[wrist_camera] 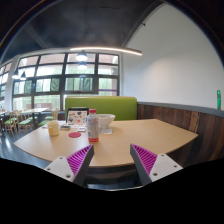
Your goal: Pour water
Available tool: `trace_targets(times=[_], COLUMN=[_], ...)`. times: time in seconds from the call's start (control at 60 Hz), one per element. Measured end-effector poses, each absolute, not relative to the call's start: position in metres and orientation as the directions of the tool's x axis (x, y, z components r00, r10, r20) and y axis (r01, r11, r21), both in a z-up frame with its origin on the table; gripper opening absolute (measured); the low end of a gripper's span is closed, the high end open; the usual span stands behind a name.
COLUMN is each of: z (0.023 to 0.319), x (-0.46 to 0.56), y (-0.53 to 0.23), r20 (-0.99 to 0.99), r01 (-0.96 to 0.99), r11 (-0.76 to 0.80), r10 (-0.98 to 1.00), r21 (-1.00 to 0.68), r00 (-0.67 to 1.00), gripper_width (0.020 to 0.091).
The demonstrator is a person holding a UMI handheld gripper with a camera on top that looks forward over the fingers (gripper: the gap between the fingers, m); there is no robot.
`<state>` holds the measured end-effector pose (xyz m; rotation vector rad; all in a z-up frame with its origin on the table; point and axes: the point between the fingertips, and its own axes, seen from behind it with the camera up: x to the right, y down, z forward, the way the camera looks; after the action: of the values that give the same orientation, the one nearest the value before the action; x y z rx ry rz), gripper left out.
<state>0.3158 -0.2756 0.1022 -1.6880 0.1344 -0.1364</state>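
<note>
And here's the claw [113, 160]: 2 pale grey fingers, blocky and angular, each wearing a bright magenta pad [80, 158] on its inner face, the pads ribbed with fine dark parallel lines.

Bottle [92, 126] beyond spread fingers [78, 158]

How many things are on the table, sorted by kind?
Yellow cups: 1, the yellow cup.
Clear plastic bottles with red caps: 1, the bottle.
Clear containers: 1, the container.
Other small items behind: too small to tell.
Total: 3 on the wooden table.
</note>
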Motion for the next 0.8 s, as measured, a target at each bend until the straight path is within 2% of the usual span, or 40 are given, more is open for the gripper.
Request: trace_targets(times=[0.317, 0.583, 0.8], z=[0.11, 0.121, 0.088], x=[0.288, 0.231, 0.251], y=[-0.231, -0.12, -0.019], r20=[0.017, 0.029, 0.081], r01=[0.005, 0.026, 0.061], r11=[-0.097, -0.062, -0.167], r10=[-0.12, -0.045, -0.116], r21=[-0.995, -0.998, -0.984], r00=[0.993, 0.999, 0.99], gripper_width=[0.0805, 0.0807, 0.0803])
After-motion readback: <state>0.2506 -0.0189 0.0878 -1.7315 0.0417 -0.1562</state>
